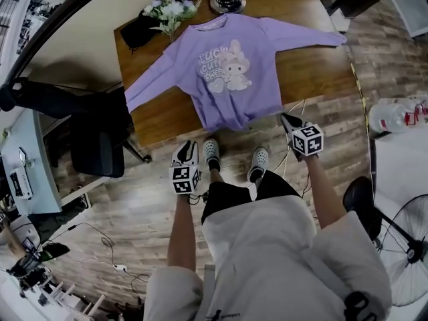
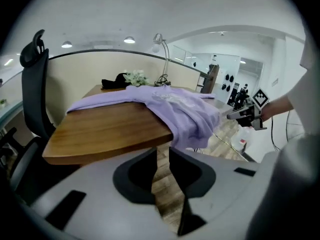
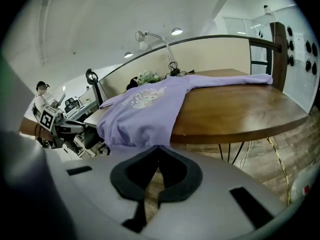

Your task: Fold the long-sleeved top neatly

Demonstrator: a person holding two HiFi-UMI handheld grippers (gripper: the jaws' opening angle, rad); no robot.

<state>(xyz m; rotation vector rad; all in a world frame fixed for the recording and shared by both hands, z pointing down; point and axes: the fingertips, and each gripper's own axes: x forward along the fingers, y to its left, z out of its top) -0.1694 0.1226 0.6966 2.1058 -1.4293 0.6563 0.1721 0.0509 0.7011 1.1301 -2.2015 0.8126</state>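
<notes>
Pre-fold approach: long-sleeved top [image 1: 227,65] spread print-up on table [image 1: 314,72], hem [image 1: 227,120] over near edge; left gripper [image 1: 188,150] narrowly parted and empty, right gripper [image 1: 289,120] closed and empty; next, likely open both and take a sleeve [image 1: 304,39] or hem.

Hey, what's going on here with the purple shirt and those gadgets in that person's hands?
A person stands at a wooden table, a two-fingered gripper in each hand. A purple long-sleeved top lies spread face up on it, sleeves out sideways, hem hanging over the near edge. Folding has not begun: the left gripper and right gripper are both short of the table, holding nothing. The left one's fingers are slightly apart, the right one's together.
</notes>
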